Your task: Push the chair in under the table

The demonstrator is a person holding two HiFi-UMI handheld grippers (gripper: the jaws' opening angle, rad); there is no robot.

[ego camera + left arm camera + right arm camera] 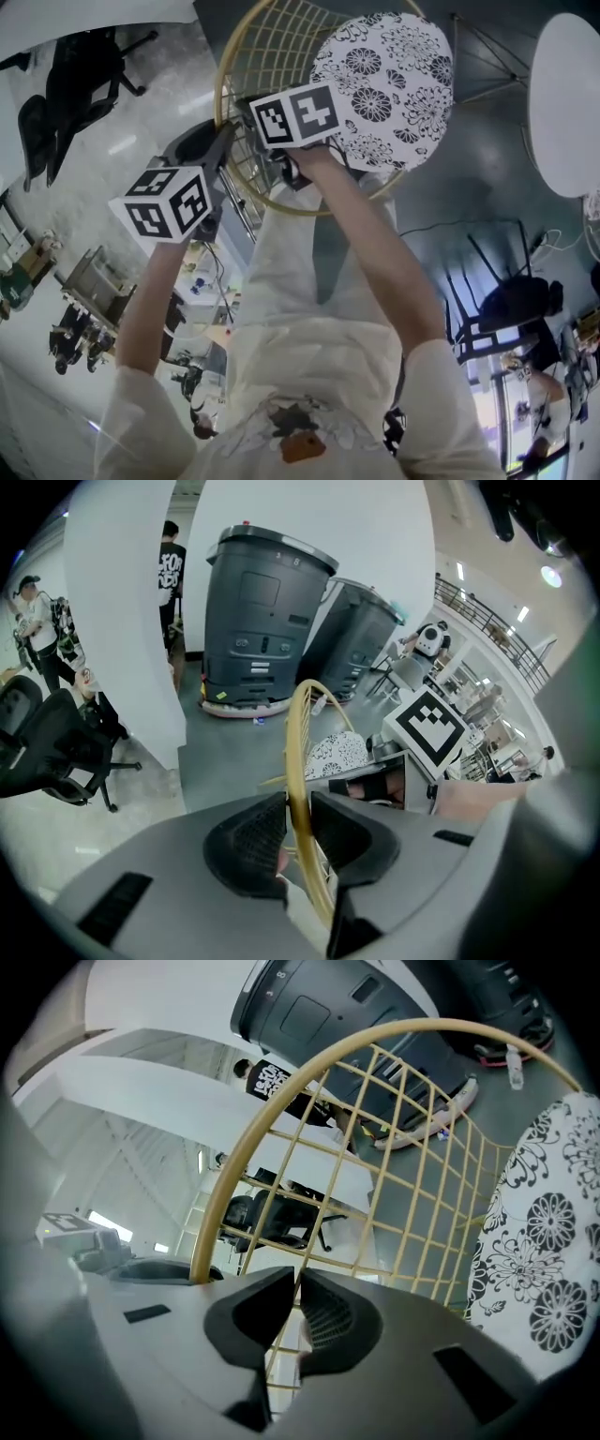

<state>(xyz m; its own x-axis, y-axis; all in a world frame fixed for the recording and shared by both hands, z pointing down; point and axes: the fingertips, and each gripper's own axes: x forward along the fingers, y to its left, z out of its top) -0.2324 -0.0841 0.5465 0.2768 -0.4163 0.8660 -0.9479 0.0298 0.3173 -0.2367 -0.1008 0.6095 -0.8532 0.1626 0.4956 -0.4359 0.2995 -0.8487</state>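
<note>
**Head view, looking steeply down.** A person's two arms reach forward to a chair (pixel 272 52) with a golden-yellow wire-mesh backrest (pixel 412 1147) and a round black-and-white floral cushion (pixel 384 84) on its seat. The chair stands on the grey floor (pixel 469 187), apart from the white round table (pixel 567 103) at the right edge of the view and not under its top. The left gripper (pixel 298 810) meets the backrest's thick hoop rim (pixel 300 733) edge-on. The rim runs straight through the gap between the two dark pads, which appear to clamp it from both sides, though the wide-angle view leaves the contact at the left-hand pad uncertain. The right gripper (pixel 296 1288) sits a little further along the backrest, inside the hoop, with its jaws drawn almost together on one thin wire of the mesh. Each gripper carries a marker cube (pixel 169 202) on top, and the right gripper's cube hides its jaw tips in the head view. Beyond the chair, the left gripper view shows two dark grey machines (pixel 267 621) and a black office chair (pixel 52 742).
</note>
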